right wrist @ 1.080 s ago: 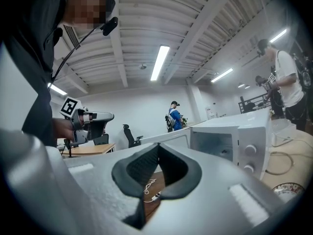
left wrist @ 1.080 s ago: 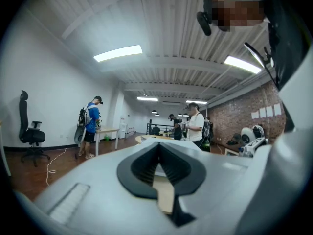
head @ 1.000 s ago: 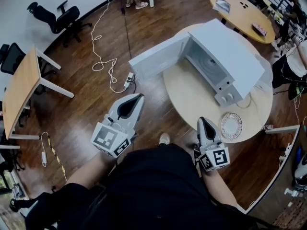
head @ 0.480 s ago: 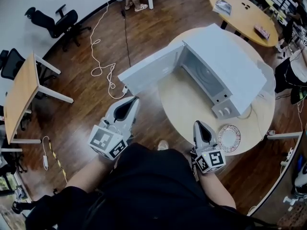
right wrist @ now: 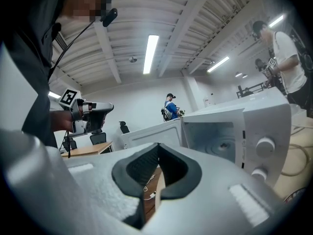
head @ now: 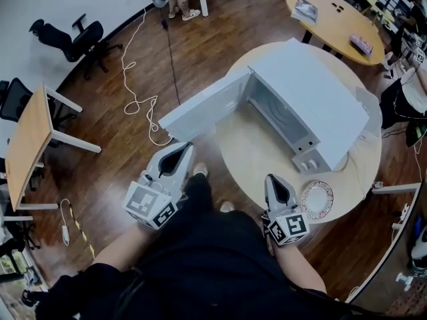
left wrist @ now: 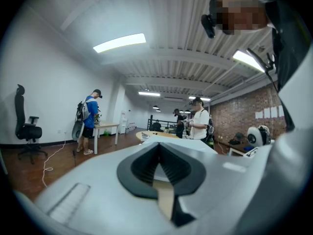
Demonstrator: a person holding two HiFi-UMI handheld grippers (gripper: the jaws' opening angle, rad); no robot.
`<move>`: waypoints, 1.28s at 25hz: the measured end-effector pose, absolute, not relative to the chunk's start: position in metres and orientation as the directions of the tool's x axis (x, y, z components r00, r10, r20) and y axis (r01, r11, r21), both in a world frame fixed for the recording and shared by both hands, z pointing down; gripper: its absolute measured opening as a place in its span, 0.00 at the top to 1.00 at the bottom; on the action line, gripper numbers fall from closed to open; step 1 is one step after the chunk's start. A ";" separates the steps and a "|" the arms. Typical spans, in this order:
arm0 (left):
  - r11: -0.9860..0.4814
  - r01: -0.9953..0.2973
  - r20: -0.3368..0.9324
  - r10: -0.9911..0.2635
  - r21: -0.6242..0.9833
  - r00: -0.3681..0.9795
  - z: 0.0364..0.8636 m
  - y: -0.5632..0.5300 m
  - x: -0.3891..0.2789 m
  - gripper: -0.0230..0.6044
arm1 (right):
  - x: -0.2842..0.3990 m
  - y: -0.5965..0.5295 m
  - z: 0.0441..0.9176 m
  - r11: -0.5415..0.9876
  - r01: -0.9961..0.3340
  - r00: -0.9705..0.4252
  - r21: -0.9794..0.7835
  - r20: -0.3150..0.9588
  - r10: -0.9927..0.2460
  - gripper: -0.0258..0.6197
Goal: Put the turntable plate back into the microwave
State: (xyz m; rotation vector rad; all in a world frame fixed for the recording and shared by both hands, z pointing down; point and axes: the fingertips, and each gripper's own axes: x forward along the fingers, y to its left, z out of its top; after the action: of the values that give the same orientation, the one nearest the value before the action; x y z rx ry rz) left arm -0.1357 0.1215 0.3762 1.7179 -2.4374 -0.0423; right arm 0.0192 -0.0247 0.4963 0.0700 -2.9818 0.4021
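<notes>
**Approach to the worktop: both grippers empty, plate not yet lifted.**

Over the last second the person had stepped in closer to the round pale wooden worktop [head: 257, 145]. The round patterned turntable plate [head: 316, 199] now lay just to the right of the right hand-held gripper [head: 274, 180], beside its body rather than out past its tip. The plate had not moved from its spot at the worktop's near edge. The right hand-held gripper's jaws were shut together with nothing between them. The left hand-held gripper [head: 186, 148] was likewise closed and empty, off the worktop's edge above the floor. The white microwave [head: 313, 89] stood ahead of the right gripper, its door [head: 200, 109] swung open. Judgement: the jaws must open before any pickup.
</notes>
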 end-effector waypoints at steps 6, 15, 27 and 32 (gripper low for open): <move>0.229 -0.971 0.069 -0.972 0.071 -0.224 0.369 0.083 -0.152 0.96 | 0.011 -0.051 0.498 0.960 -0.161 -0.981 -0.230 0.139 -0.132 0.96; 0.007 -0.999 0.049 -0.999 0.040 -0.005 0.366 0.012 -0.178 0.96 | 0.007 -0.071 0.495 0.925 -0.335 -0.937 -0.180 0.166 -0.307 0.96; -0.304 -0.942 0.026 -0.950 0.144 0.310 0.362 -0.059 -0.184 0.96 | -0.020 -0.079 0.482 0.847 -0.513 -0.853 -0.136 0.186 -0.487 0.96; -0.405 -0.898 0.018 -0.910 0.169 0.414 0.362 -0.075 -0.183 0.96 | -0.021 -0.077 0.476 0.798 -0.593 -0.800 -0.107 0.194 -0.568 0.96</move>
State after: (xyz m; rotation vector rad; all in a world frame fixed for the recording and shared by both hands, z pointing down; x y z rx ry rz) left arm -0.1828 -0.0749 0.3625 2.5102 -1.6186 -0.1159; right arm -0.0215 -0.0773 0.4758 0.9202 -2.8338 0.2440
